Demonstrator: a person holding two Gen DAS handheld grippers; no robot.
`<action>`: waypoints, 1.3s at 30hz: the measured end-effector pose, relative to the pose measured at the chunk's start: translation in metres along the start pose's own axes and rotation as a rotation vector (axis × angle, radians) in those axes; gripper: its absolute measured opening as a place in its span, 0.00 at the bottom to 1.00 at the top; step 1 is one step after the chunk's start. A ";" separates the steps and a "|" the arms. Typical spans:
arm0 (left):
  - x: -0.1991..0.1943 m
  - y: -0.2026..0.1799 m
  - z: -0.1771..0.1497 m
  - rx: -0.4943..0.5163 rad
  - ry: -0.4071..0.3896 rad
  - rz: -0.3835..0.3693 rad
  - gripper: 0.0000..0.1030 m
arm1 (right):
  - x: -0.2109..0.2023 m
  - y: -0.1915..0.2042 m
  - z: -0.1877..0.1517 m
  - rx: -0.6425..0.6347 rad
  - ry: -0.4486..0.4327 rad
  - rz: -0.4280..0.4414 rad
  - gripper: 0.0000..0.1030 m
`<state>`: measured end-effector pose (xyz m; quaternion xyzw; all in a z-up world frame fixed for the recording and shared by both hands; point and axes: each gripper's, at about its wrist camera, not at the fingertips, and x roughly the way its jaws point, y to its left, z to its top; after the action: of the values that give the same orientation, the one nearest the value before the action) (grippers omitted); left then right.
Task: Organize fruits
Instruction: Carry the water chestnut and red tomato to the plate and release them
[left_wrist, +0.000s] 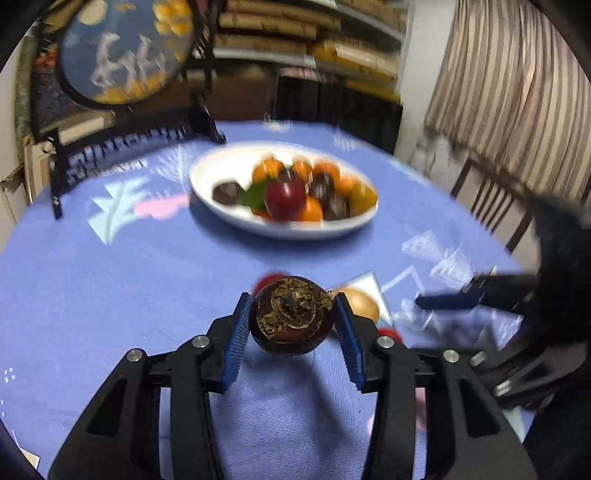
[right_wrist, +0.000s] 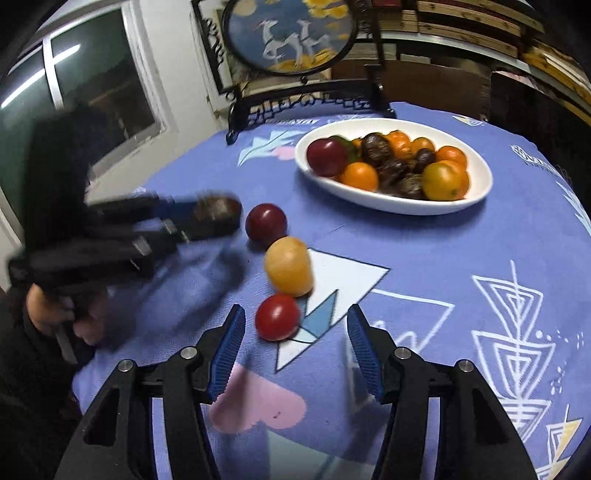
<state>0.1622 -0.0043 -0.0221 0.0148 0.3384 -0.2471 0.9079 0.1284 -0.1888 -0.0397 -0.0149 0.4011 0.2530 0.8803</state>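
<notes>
- My left gripper (left_wrist: 291, 317) pinches one dark mangosteen (left_wrist: 291, 317) between its blue pads (left_wrist: 236, 343), lifted off the blue tablecloth (left_wrist: 110, 295).
- My right gripper (right_wrist: 295, 328) is spread, nothing between its pads; one red fruit (right_wrist: 277, 316) lies just ahead of them, toward the left pad.
- Beyond it, one yellow fruit (right_wrist: 289, 271), then one dark red plum (right_wrist: 266, 224), in a row.
- Farther ahead, one white oval dish (right_wrist: 480, 192) holds oranges, dark fruits and one plum; blur prevents a count.

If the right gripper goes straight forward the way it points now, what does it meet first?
Probably the small red fruit, lying just ahead of the open right gripper, slightly left of centre. The yellow fruit lies behind it. Depth is uncertain.
</notes>
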 end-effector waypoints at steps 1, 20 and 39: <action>-0.004 0.002 0.000 -0.013 -0.014 -0.002 0.43 | 0.004 0.002 0.001 -0.002 0.012 -0.001 0.55; -0.011 0.014 0.020 -0.083 -0.021 0.011 0.43 | -0.033 -0.025 0.035 0.100 -0.069 0.043 0.28; 0.077 0.031 0.126 -0.110 0.011 0.050 0.70 | 0.016 -0.111 0.144 0.254 -0.130 -0.081 0.44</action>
<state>0.3032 -0.0353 0.0222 -0.0254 0.3562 -0.2052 0.9112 0.2885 -0.2460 0.0265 0.0966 0.3710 0.1650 0.9087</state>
